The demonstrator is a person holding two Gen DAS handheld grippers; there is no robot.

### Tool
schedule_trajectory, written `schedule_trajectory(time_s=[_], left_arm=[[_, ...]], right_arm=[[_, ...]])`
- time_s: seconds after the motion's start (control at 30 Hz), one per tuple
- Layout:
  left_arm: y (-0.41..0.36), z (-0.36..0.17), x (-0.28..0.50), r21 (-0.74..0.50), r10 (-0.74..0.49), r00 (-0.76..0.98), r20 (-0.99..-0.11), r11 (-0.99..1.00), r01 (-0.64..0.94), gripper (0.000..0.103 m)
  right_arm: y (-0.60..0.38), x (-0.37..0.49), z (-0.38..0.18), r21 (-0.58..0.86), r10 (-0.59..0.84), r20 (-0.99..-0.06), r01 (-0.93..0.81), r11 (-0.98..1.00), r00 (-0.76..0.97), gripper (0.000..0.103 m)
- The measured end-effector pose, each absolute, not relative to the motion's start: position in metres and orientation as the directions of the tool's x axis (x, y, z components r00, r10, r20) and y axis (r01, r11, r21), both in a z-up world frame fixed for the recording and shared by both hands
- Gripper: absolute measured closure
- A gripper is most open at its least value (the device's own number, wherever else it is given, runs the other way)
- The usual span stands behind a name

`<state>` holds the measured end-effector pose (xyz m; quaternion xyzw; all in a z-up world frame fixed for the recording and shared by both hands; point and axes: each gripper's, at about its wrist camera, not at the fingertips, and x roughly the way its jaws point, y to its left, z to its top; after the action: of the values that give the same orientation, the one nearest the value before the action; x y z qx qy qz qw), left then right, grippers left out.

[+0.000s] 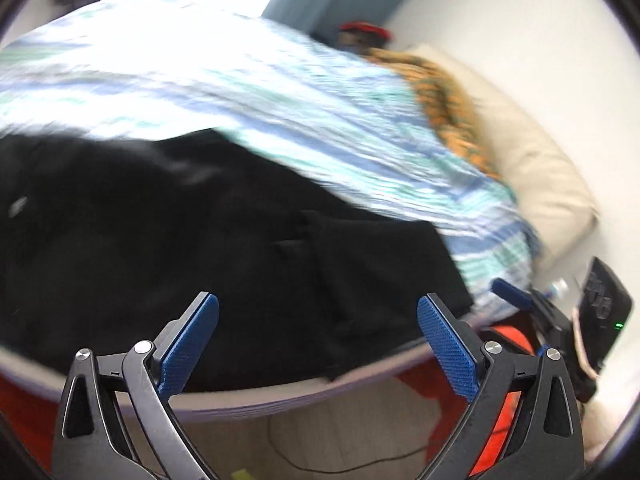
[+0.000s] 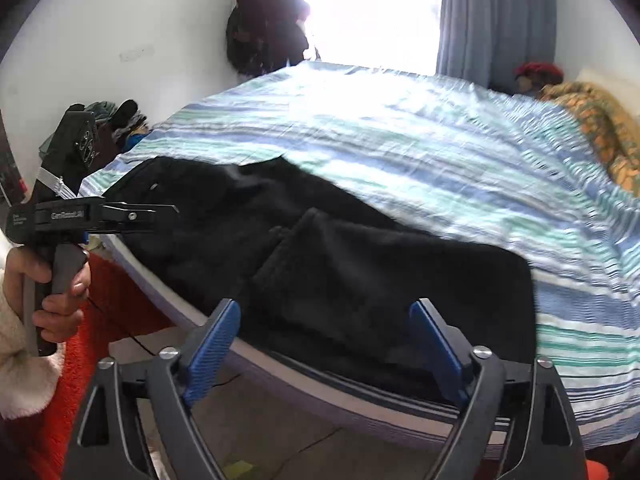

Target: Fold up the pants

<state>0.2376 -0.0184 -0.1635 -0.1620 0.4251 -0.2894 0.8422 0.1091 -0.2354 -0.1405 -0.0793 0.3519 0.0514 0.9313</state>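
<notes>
Bedsheet [image 2: 400,148], striped blue, green and white, covers the bed and fills most of both views; left wrist view is motion-blurred. Mattress edge [image 2: 360,396] runs across the lower part of the right wrist view, with floor below it.

Black pants [image 2: 320,264] lie flat on the sheet along the near edge of the bed, partly folded: one doubled layer sits on top toward the right end, its fold edge visible as a raised ridge. Waist end with a small metal button lies toward the left. Fabric reaches right up to the mattress edge.

Orange patterned cloth [image 2: 600,128] lies bunched at the far right of the bed, well apart from the pants. Dark clothes [image 2: 264,28] hang on the wall beside the bright window; blue-grey curtain [image 2: 496,16] to its right.

Right gripper [image 2: 324,344]: jaws spread wide, nothing between the blue pads, hovering over the near edge of the pants; no contact visible.

Left gripper [image 1: 318,344]: jaws likewise spread, empty, above the pants at the bed edge. In the right wrist view its handle is held by a hand [image 2: 48,292] with a cream fleecy sleeve [image 2: 20,372], left of the bed.
</notes>
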Motion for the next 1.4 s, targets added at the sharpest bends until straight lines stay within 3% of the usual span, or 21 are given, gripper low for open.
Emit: schedule_trajectory(time_s=[0.03, 0.2, 0.33, 0.5, 0.53, 0.6, 0.77, 0.87, 1.03, 1.13, 1.17, 1.23, 1.27, 1.3, 1.4], left_arm=[[-0.029, -0.162, 0.24, -0.513, -0.635, 0.459, -0.622, 0.773, 0.373, 0.006], [-0.068, -0.183, 0.252, -0.505, -0.636, 0.35, -0.688, 0.766, 0.398, 0.053], [-0.085, -0.197, 0.245, -0.438, -0.555, 0.327, -0.765, 0.821, 0.366, 0.056], [-0.09, -0.208, 0.244, -0.423, -0.521, 0.315, -0.793, 0.843, 0.331, 0.058], [-0.093, -0.209, 0.245, -0.413, -0.514, 0.31, -0.8, 0.846, 0.337, 0.063], [-0.103, -0.213, 0.249, -0.369, -0.47, 0.3, -0.83, 0.866, 0.338, 0.092], [-0.096, -0.195, 0.238, -0.394, -0.488, 0.316, -0.814, 0.862, 0.318, 0.1], [-0.084, -0.182, 0.222, -0.36, -0.47, 0.347, -0.812, 0.87, 0.336, 0.1], [-0.075, -0.221, 0.219, -0.338, -0.408, 0.272, -0.872, 0.902, 0.269, 0.1], [-0.078, -0.213, 0.218, -0.313, -0.399, 0.29, -0.87, 0.9, 0.302, 0.094], [-0.075, -0.205, 0.218, -0.324, -0.415, 0.308, -0.856, 0.895, 0.306, 0.089], [-0.061, -0.191, 0.217, -0.35, -0.442, 0.362, -0.821, 0.89, 0.292, 0.059], [-0.052, -0.185, 0.218, -0.357, -0.441, 0.399, -0.804, 0.894, 0.27, 0.029], [-0.043, -0.182, 0.219, -0.366, -0.438, 0.426, -0.791, 0.898, 0.244, 0.016], [-0.039, -0.198, 0.234, -0.421, -0.467, 0.363, -0.806, 0.884, 0.201, 0.019]], right_arm=[[-0.239, 0.1, -0.141, -0.122, 0.012, -0.662, -0.123, 0.985, 0.749, 0.013], [-0.266, 0.092, -0.166, -0.04, 0.001, -0.735, -0.044, 0.998, 0.678, 0.013], [-0.269, 0.091, -0.165, -0.046, 0.011, -0.712, -0.062, 0.997, 0.703, 0.013], [-0.275, 0.094, -0.166, -0.025, 0.037, -0.711, -0.077, 0.997, 0.702, 0.013], [-0.277, 0.095, -0.165, -0.016, 0.04, -0.707, -0.072, 0.997, 0.707, 0.013], [-0.281, 0.095, -0.164, 0.003, 0.04, -0.699, -0.053, 0.999, 0.714, 0.013], [-0.295, 0.093, -0.156, 0.046, 0.02, -0.667, 0.014, 0.999, 0.745, 0.013], [-0.298, 0.087, -0.148, 0.051, 0.008, -0.638, 0.032, 0.998, 0.77, 0.013], [-0.3, 0.094, -0.154, 0.06, 0.011, -0.663, 0.038, 0.997, 0.749, 0.013], [-0.299, 0.097, -0.157, 0.063, 0.012, -0.672, 0.04, 0.997, 0.741, 0.013], [-0.298, 0.096, -0.156, 0.063, 0.013, -0.67, 0.039, 0.997, 0.743, 0.013], [-0.298, 0.095, -0.156, 0.062, 0.012, -0.665, 0.04, 0.997, 0.746, 0.013], [-0.299, 0.095, -0.156, 0.063, 0.011, -0.666, 0.041, 0.997, 0.746, 0.013], [-0.299, 0.096, -0.157, 0.065, 0.011, -0.668, 0.043, 0.997, 0.744, 0.013], [-0.301, 0.097, -0.158, 0.07, 0.013, -0.673, 0.047, 0.996, 0.74, 0.013]])
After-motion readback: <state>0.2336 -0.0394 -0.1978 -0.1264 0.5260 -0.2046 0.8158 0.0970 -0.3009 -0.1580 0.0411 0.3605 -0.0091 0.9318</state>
